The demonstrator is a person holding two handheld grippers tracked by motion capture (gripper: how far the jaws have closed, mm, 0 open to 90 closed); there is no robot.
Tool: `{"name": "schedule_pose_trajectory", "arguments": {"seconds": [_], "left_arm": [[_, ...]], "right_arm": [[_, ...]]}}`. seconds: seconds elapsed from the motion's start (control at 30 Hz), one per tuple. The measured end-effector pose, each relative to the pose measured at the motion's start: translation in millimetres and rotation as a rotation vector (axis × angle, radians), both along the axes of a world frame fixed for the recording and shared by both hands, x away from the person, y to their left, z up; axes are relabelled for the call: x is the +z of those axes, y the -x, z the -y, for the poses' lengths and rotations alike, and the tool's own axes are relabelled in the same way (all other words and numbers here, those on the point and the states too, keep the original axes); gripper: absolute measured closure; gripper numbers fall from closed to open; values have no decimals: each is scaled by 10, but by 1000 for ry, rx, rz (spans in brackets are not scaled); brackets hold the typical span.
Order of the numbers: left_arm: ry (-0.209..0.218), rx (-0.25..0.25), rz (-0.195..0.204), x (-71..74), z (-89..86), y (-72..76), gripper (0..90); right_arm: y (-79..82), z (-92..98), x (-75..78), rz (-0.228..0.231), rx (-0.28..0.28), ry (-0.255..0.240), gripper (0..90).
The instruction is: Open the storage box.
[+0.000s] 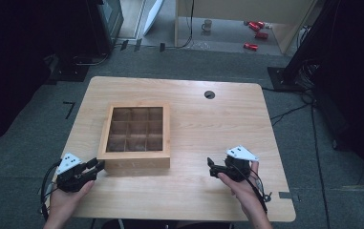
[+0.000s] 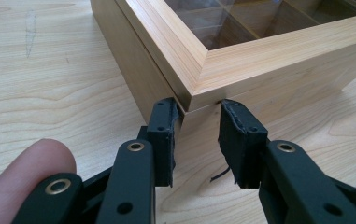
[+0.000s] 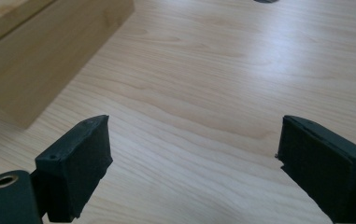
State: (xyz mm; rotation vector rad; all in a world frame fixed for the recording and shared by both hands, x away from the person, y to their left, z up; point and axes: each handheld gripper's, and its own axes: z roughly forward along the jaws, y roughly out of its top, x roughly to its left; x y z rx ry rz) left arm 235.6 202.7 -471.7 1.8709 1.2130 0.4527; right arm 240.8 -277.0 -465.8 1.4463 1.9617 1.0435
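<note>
A shallow wooden box (image 1: 134,163) with a glass lid and a grid of compartments lies left of centre on the table. My left gripper (image 1: 98,165) is at the box's near left corner. In the left gripper view, the left gripper (image 2: 196,135) has its jaws slightly apart on either side of that corner of the box (image 2: 269,60), with the tips at the seam between lid and base. My right gripper (image 1: 211,168) hovers over bare wood to the right of the box. In the right gripper view, the right gripper (image 3: 192,158) is wide open and holds nothing, with the box's side (image 3: 40,60) at upper left.
The light wooden table (image 1: 208,129) has a round cable hole (image 1: 209,94) near its far edge. Bare tabletop lies between the box and the right gripper. On the grey floor beyond stand a mug (image 1: 207,25) and some red objects (image 1: 256,33).
</note>
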Motion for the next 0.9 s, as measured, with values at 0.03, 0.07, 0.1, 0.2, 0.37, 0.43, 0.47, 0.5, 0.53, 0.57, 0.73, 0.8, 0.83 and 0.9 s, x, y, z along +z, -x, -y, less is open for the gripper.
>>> {"name": "schedule_pose_trajectory", "arguments": {"seconds": [0.03,0.07,0.1,0.2,0.37,0.43,0.47,0.5,0.53,0.57,0.73,0.8,0.83,0.9], "left_arm": [[1,-1,-1,1,-2,-1,669],[1,-1,-1,1,-2,-1,669],[0,-3,0,4,-4,-3,670],[-2,-2,2,8,-3,-2,672],[-3,-3,7,19,-2,-2,674],[0,-4,11,34,-3,2,677],[0,-4,11,34,-3,2,678],[3,-3,15,44,-2,3,680],[3,-3,15,44,-2,3,681],[4,-6,17,55,-6,3,682],[13,-13,21,84,-16,-2,686],[16,-15,24,97,-18,-4,685],[16,-15,27,104,-18,-3,684],[15,-10,32,117,-14,1,680]], "right_arm": [[-21,-41,8,2,9,1,96],[-42,-81,15,2,16,1,96],[-62,-118,21,4,20,1,96],[-94,-191,33,4,32,-3,96],[-159,-384,52,7,66,6,96],[-172,-434,58,9,76,1,96],[-178,-458,60,10,80,2,96],[-182,-484,63,10,84,0,96],[-186,-511,64,8,88,-2,96],[-189,-538,65,8,93,-2,96],[-208,-661,88,15,118,-12,96],[-222,-710,97,17,126,-13,96],[-227,-733,102,17,129,-13,96],[-240,-776,109,23,141,-10,96]]}}
